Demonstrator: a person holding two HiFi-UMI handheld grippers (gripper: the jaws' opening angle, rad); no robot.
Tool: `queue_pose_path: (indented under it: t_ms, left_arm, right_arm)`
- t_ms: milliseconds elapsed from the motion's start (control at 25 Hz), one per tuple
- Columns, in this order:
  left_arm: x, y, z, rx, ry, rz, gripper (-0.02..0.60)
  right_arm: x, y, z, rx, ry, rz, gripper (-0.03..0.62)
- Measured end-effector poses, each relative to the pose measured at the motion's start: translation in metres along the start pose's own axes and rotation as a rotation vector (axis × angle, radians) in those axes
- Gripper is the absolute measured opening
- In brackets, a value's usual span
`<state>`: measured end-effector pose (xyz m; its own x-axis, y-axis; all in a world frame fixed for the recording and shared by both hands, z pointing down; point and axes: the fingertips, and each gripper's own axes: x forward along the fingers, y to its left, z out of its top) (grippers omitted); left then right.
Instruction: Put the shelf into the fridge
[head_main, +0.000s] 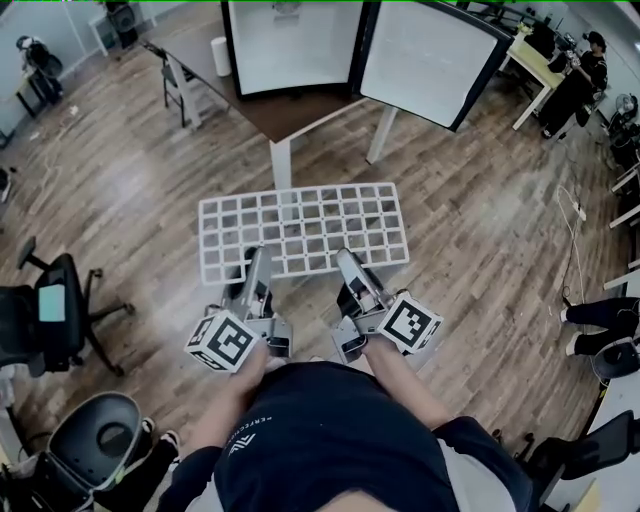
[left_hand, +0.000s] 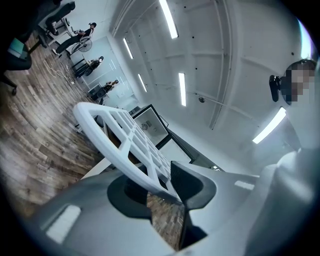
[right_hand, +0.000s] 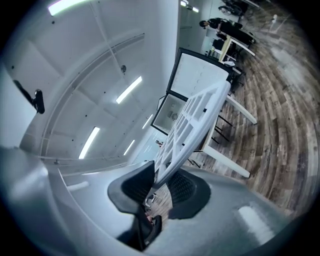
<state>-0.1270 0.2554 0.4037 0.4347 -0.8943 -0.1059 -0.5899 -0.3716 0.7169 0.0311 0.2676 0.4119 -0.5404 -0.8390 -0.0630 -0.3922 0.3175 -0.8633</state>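
A white grid shelf (head_main: 300, 230) is held level above the wooden floor, its long side across my view. My left gripper (head_main: 258, 258) is shut on the shelf's near edge left of centre. My right gripper (head_main: 346, 262) is shut on that same edge further right. In the left gripper view the shelf (left_hand: 120, 145) runs between the dark pads (left_hand: 187, 182) of the left gripper (left_hand: 160, 189). In the right gripper view the shelf (right_hand: 195, 125) is pinched in the right gripper (right_hand: 160, 181). Ahead stands the fridge (head_main: 290, 45) with its door (head_main: 430, 60) swung open, its white inside bare.
The fridge stands on a brown table (head_main: 300, 112) with white legs, beside a white cylinder (head_main: 221, 55). A folding chair (head_main: 180, 85) is left of the table. Office chairs (head_main: 60, 305) crowd the near left. A desk with a person (head_main: 585, 60) is far right.
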Motion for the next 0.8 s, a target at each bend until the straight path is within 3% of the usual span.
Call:
queue_pose_path:
  t_ms: [160,360,600,800]
  left_arm:
    - [0.011,-0.009,-0.010,0.005,-0.002,-0.006,0.129]
    - [0.018,-0.008,-0.023,0.016,0.032,0.017,0.130]
    - [0.037,-0.010,-0.023,0.077,0.043,0.004,0.143]
    - [0.054,-0.005,-0.021,0.077,0.040,-0.011,0.143]
  right_arm:
    - [-0.007,-0.009,0.017,-0.072,0.000,0.005,0.077]
    - [-0.006,-0.019,0.023,-0.049,0.002,0.007,0.078]
    - [0.002,-0.028,0.034,-0.045,-0.003,0.008,0.078]
    - [0.014,-0.035,0.043,-0.048,-0.006,-0.003,0.078]
